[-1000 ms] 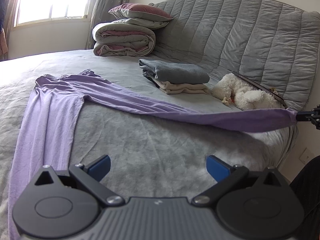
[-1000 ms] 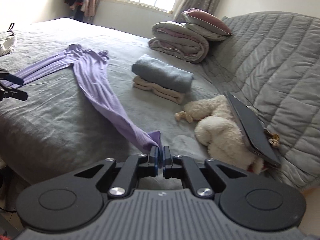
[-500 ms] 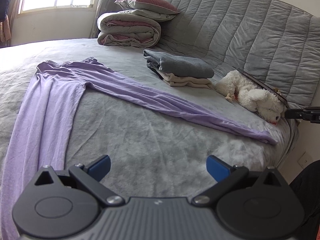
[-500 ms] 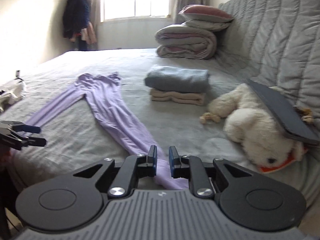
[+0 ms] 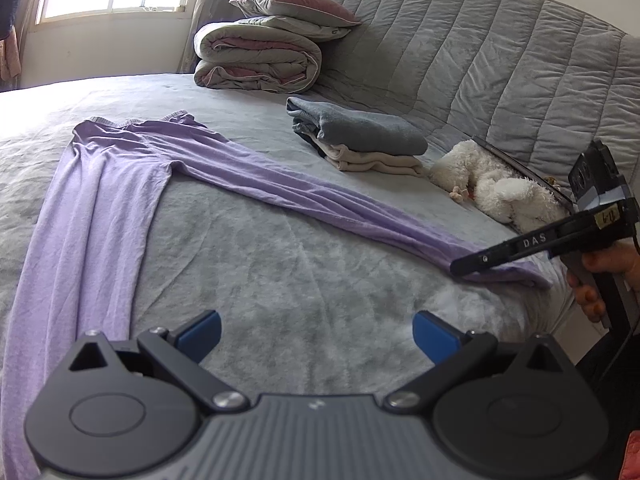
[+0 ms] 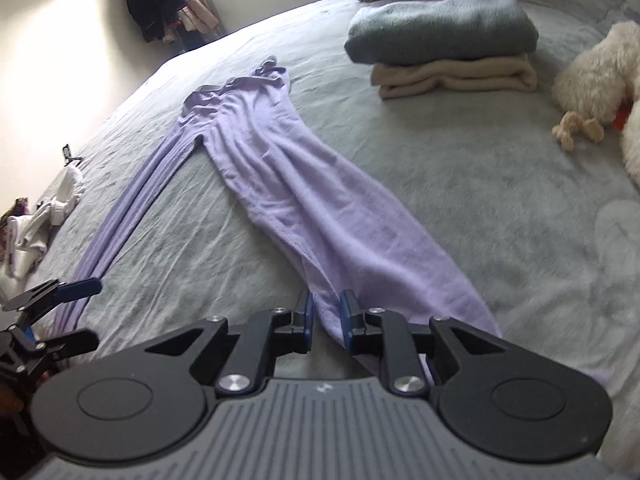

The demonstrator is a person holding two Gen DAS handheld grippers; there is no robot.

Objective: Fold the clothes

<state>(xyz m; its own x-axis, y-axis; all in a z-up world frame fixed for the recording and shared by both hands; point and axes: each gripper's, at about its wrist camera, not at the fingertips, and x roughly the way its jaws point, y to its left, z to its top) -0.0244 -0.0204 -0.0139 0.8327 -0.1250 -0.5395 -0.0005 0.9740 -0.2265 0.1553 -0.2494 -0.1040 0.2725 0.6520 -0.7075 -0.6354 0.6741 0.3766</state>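
Lilac trousers (image 5: 120,184) lie flat on the grey bed (image 5: 300,264), waistband far, legs spread in a V. My left gripper (image 5: 316,332) hovers open between the two legs near the bed's front edge, holding nothing. In the right wrist view it shows at the lower left (image 6: 90,311), beside the left leg's end. My right gripper (image 6: 326,320) sits low over the right leg's hem (image 6: 400,280), its jaws a narrow gap apart with lilac cloth lying beneath them. In the left wrist view its tip (image 5: 460,268) rests at that hem, held by a hand (image 5: 600,268).
A folded grey and beige stack (image 5: 360,136) sits behind the right leg. A white plush toy (image 5: 500,196) and a dark flat slab (image 5: 516,168) lie by the quilted headboard (image 5: 500,60). Rolled duvet and pillows (image 5: 256,56) are at the back. White clothes (image 6: 36,220) lie far left.
The right gripper was shut on the right leg's hem and held it up. It has since opened slightly and the leg now lies flat on the bed. The left gripper stays open.
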